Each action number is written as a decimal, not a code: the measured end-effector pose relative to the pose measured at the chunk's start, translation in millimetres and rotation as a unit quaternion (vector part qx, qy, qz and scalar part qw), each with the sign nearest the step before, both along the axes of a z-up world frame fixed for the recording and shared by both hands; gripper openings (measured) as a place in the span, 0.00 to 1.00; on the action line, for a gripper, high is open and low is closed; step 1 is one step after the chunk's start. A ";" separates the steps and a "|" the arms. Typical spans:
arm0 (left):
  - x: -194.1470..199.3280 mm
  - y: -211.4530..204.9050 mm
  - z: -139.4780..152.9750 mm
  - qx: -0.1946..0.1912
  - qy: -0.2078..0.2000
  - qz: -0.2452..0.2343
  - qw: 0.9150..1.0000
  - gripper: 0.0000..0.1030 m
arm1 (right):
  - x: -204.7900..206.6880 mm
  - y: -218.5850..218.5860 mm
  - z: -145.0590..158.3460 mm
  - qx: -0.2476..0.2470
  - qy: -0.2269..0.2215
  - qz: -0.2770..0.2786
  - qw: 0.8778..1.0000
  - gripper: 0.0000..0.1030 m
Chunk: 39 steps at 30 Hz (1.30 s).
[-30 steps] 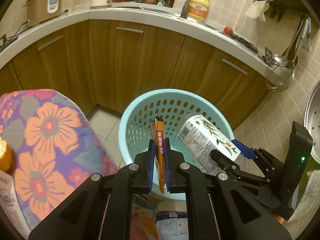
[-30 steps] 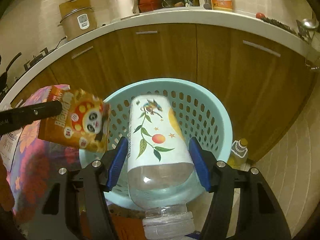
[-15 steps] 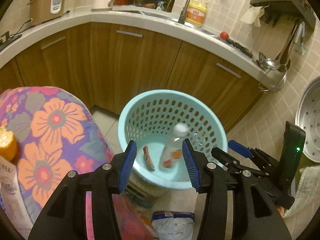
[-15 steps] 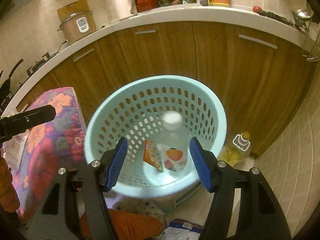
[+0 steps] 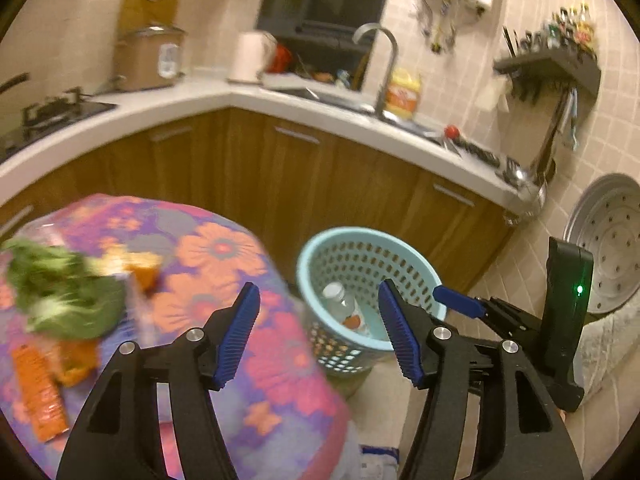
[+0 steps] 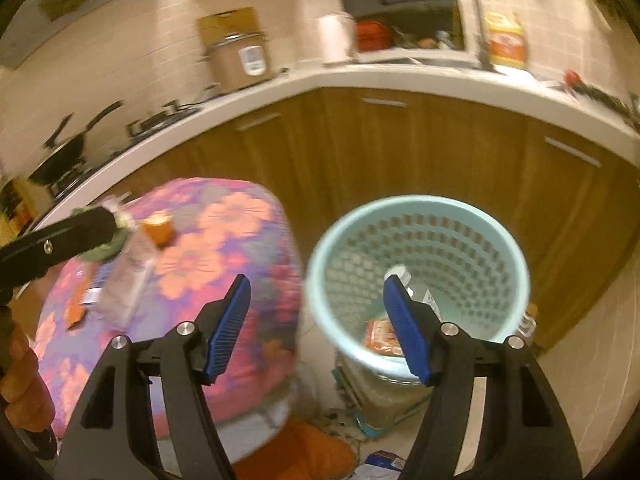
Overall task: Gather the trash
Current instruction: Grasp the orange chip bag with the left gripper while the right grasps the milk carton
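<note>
Left wrist view: the left gripper is seen with its jaws spread wide and nothing between them; the jaws have just been opening. Its fingers are matte black and angular, faced with ribbed blue pads. Beyond them a round basket of pale turquoise plastic, its wall pierced by rows of oval holes, stands on the tiled floor against the wooden cabinets. Inside the basket a clear plastic bottle with a white cap and a printed label is lodged, cap upward.

To the left, a rounded table is draped in a cloth of purple and pink with large orange flowers. On it lie a blurred heap of green leaves, an orange lump beside it, and a flat orange wrapper near the edge. The right gripper's blue-tipped finger is seen at the far right, just above the basket rim.

In the right wrist view, the right gripper is likewise held apart and empty, its jaws having just been opening further. The basket's perforated interior is shown from above, with the bottle and a crumpled orange packet at the bottom. A white, curved countertop runs behind, bearing a cylindrical rice cooker.
</note>
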State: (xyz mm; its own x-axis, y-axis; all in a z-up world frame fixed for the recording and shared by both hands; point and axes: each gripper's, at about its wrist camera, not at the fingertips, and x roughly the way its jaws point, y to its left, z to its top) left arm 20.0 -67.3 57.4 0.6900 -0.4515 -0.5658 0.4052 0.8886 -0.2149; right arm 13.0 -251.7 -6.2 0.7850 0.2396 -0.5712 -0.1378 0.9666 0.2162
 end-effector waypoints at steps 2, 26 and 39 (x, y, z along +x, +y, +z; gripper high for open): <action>-11.9 23.7 6.1 -0.004 -0.011 0.018 1.000 0.63 | -4.3 22.2 5.6 -0.004 -0.007 0.020 1.000 0.64; -39.8 264.8 -62.7 -0.017 0.083 0.232 0.969 0.82 | 6.5 215.1 -18.2 -0.066 0.001 0.117 0.991 0.68; 13.2 244.5 -101.3 0.035 0.142 0.218 0.965 0.82 | 35.6 240.0 -32.9 -0.090 0.033 0.097 0.991 0.70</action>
